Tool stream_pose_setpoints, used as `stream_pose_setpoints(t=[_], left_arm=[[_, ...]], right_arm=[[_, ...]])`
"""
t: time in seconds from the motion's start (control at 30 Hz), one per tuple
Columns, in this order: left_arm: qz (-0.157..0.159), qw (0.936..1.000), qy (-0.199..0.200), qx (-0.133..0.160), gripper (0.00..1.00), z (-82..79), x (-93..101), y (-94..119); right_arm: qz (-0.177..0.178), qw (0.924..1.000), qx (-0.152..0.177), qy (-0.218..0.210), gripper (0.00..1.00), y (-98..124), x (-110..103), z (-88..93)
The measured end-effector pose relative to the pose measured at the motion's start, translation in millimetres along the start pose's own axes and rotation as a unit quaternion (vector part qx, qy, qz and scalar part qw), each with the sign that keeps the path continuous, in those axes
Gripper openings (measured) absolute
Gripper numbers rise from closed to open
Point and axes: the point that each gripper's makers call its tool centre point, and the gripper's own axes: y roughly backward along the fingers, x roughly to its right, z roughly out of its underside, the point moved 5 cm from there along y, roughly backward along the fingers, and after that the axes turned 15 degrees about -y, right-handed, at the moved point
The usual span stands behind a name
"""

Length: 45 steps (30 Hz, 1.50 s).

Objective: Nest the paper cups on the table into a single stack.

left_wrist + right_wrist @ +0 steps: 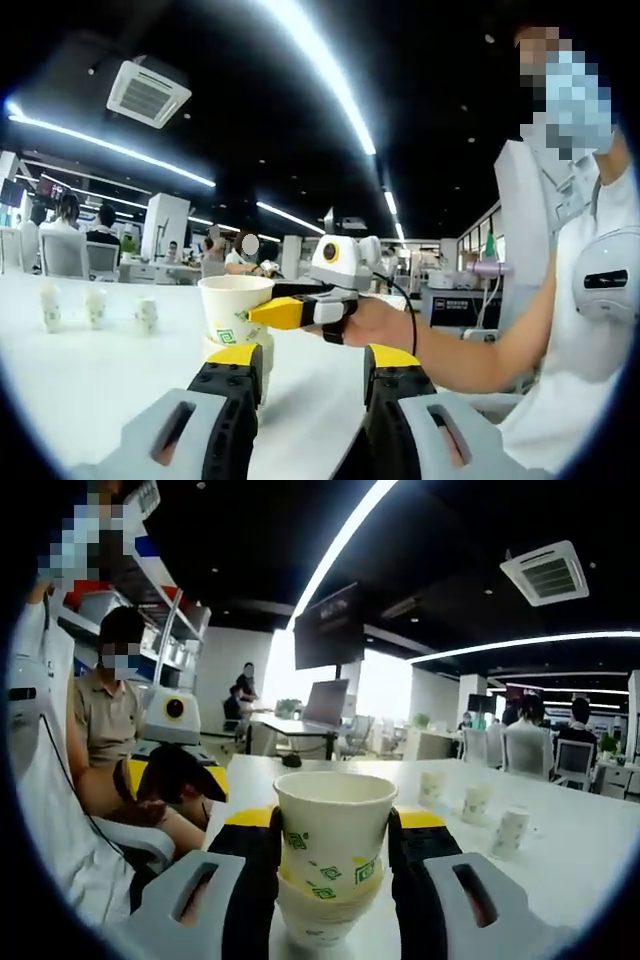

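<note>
Paper cups (333, 865) sit one inside another in a stack on the white table (560, 850). In the right gripper view, the right gripper (332, 830) squeezes this stack from both sides. Three small cups (476, 802) stand on the table to the right of the stack, well apart from it. In the left gripper view, the left gripper (312, 372) is wide apart, just beside the stack and holding nothing.

Matt paper cups (332, 865) stand on a smooth white table (560, 860).
</note>
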Motion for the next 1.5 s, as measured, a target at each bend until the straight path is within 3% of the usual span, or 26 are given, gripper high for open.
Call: stream_pose_setpoints(t=[0.4, 0.83, 0.97, 1.23, 1.5], left_arm=[[-0.005, 1.0, 0.005, -0.003, 0.42, 0.4, -1.4, 2], [-0.014, 0.9998, 0.014, -0.005, 0.42, 3.5, -5.9, 2], [-0.034, 0.9989, 0.032, 0.0, 0.45, 4.9, -15.4, 5], [-0.06, 0.9977, 0.03, -0.002, 0.47, 4.9, -29.0, 11], [-0.094, 0.9954, 0.014, -0.015, 0.47, 6.7, -69.4, 10]], right_arm=[[0.005, 1.0, -0.005, -0.004, 0.46, 2, -2, 8.5], [0.014, 0.9998, -0.005, -0.009, 0.6, 7, 0, 11.0], [0.016, 0.9997, 0.001, -0.015, 0.63, 10, -1, 11.7], [0.016, 0.9991, 0.028, -0.026, 0.63, 20, -12, 8.4], [0.022, 0.9979, 0.054, -0.028, 0.63, 31, -31, 5.8]])
